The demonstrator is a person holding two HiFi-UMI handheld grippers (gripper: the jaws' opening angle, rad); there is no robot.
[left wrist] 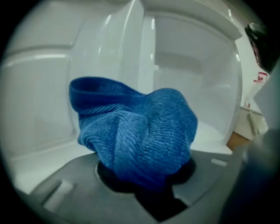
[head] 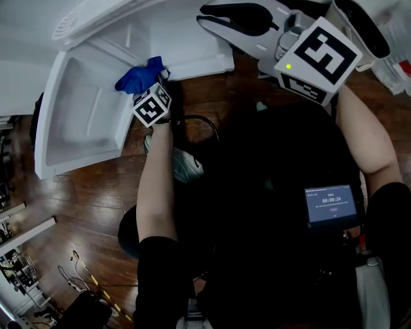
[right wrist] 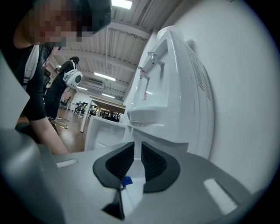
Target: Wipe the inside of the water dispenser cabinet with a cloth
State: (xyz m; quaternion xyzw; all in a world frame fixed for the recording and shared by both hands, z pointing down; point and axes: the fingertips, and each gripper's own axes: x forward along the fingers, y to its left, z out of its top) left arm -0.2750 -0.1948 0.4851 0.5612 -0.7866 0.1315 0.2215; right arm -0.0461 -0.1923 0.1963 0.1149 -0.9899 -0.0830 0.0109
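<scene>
Over dark wooden floor (head: 96,186), facing the white water dispenser cabinet (head: 167,45), with its door (head: 77,122) standing open to the left. Clamping the blue cloth (head: 138,76) in the left gripper (head: 153,85): jaws pinching a bunched wad, most of it bulging out ahead of the tips and filling the left gripper view. Holding that wad at the cabinet's mouth, just beside the door's inner edge; whether it is touching a wall yet, not telling from these views. Keeping the right gripper (head: 239,18) up and off to the right, well apart from the cloth, its jaws sitting almost together with only a thin slit between them and nothing in it.

Judging the step as bringing the cloth in, with the wiping itself seemingly only beginning. Next, probably calling for pushing the wad forward onto the inner floor and side walls, keeping the clamp firm so the cloth is not slipping free, and sweeping across with steady pressure while steering clear of the door.
</scene>
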